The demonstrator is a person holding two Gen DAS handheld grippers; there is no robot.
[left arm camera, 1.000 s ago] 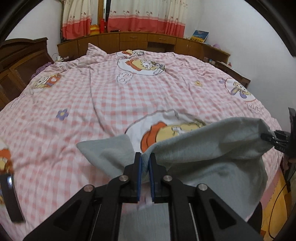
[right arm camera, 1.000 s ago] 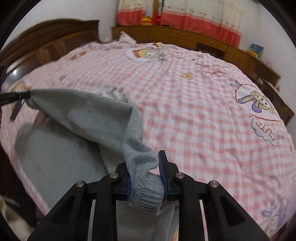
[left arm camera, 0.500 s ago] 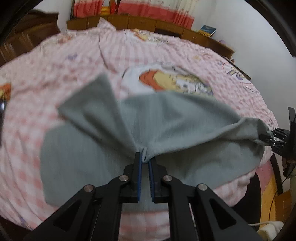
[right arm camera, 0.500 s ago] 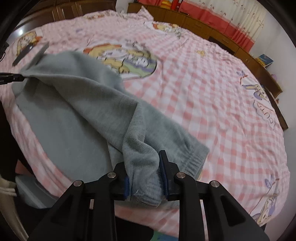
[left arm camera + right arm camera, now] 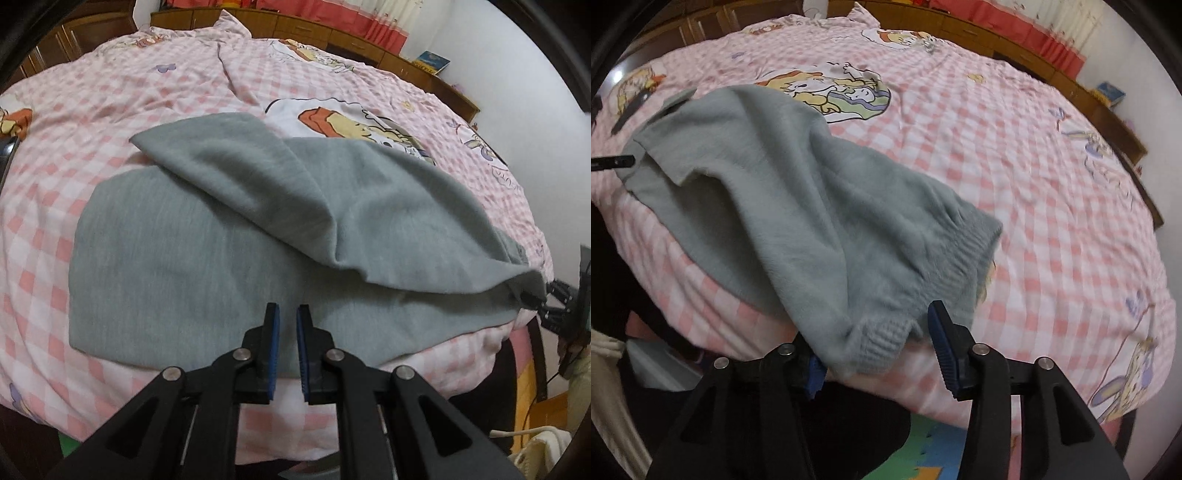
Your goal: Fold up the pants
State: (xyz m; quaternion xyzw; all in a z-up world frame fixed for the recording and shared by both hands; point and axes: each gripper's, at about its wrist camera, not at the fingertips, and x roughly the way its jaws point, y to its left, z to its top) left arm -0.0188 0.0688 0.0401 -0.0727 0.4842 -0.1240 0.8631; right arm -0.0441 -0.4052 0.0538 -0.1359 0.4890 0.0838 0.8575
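Observation:
Grey fleece pants (image 5: pixel 229 251) lie on the pink checked bed near its front edge, with one layer folded loosely over the other. My left gripper (image 5: pixel 287 314) is open a little and empty, just above the pants' near edge. In the right wrist view the pants (image 5: pixel 798 206) end in a ribbed cuff (image 5: pixel 882 343) that drapes over the bed edge. My right gripper (image 5: pixel 875 339) is open wide; the cuff lies loose between its fingers and hides the left fingertip. The right gripper also shows at the far right of the left wrist view (image 5: pixel 554 302).
The pink checked quilt (image 5: pixel 110 110) with cartoon prints covers the whole bed. Wooden cabinets (image 5: pixel 314 33) and red curtains run along the far wall. A dark flat object (image 5: pixel 7 155) lies at the bed's left edge. A coloured floor mat (image 5: pixel 934 458) shows below the bed.
Both grippers have let go of the pants and opened. The pants, held up a second ago, have been brought forward and down and now lie folded on the bed.

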